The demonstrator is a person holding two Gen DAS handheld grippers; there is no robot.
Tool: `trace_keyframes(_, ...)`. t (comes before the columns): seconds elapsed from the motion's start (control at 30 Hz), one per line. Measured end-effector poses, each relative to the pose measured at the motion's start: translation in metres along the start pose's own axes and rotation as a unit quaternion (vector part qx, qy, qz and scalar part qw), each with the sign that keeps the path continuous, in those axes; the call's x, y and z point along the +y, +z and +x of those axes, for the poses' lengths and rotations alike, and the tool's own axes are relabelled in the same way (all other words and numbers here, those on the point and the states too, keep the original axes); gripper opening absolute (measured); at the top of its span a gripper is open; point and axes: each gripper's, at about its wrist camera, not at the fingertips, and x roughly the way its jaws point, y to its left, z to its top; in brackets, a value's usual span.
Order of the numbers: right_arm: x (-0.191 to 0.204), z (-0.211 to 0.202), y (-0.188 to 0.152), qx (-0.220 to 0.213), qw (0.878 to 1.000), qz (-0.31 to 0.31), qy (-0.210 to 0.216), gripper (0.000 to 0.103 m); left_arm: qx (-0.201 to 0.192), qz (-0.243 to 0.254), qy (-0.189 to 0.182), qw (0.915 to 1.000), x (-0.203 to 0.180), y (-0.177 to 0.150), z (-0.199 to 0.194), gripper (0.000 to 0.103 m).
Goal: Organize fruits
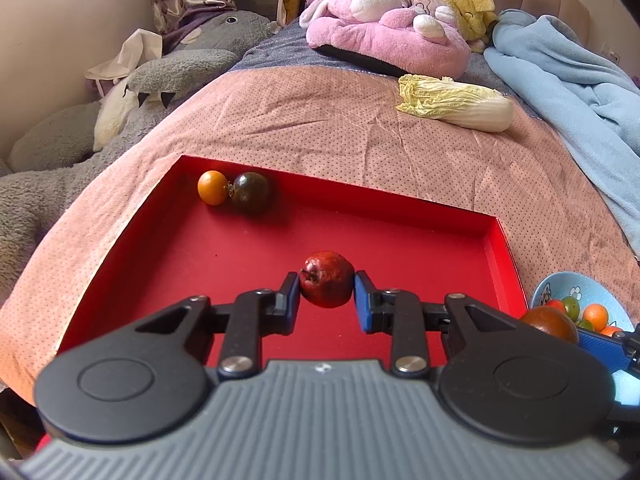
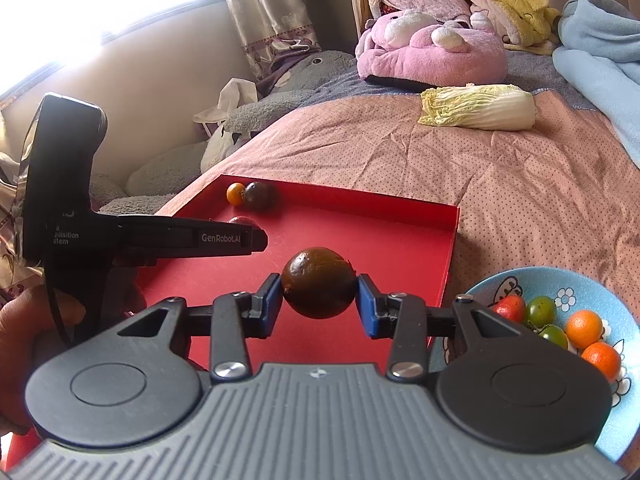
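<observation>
Fruit was mid-transfer from the blue bowl (image 2: 560,292) to the red tray (image 1: 400,232) on the bed. The left hand-held gripper (image 1: 327,288) was closed on a red fruit (image 1: 326,278) above the tray floor; the right hand-held gripper (image 2: 319,294) pinched a dark brown fruit (image 2: 319,282) over the tray's near side. An orange fruit (image 1: 213,187) and a dark one (image 1: 252,191) lay touching in the far corner. Next, each probably needed lowering and releasing beside its like.
</observation>
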Motion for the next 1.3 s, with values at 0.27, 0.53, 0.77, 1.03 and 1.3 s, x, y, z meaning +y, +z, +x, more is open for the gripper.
trace_keyframes(0.27,0.001,-0.013,0.001,-0.012,1.0,0.001,0.001,0.046,-0.005,0.004,-0.002,1.0,-0.004,0.001,-0.006,0.032)
trace_keyframes(0.53,-0.007,-0.023,0.002,-0.02,1.0,0.01,-0.003,0.046,-0.006,0.011,-0.005,0.9999,-0.012,0.002,-0.007,0.032)
trace_keyframes(0.77,-0.017,-0.029,0.003,-0.027,0.999,0.024,-0.007,0.046,-0.007,0.021,-0.009,0.9997,-0.021,0.002,-0.008,0.032)
trace_keyframes(1.03,-0.03,-0.043,-0.001,-0.037,0.999,0.036,-0.016,0.046,-0.009,0.031,-0.013,0.9994,-0.035,0.003,-0.01,0.032)
trace_keyframes(1.3,-0.045,-0.053,-0.005,-0.043,0.998,0.049,-0.026,0.046,-0.011,0.043,-0.021,0.9988,-0.051,0.002,-0.012,0.032)
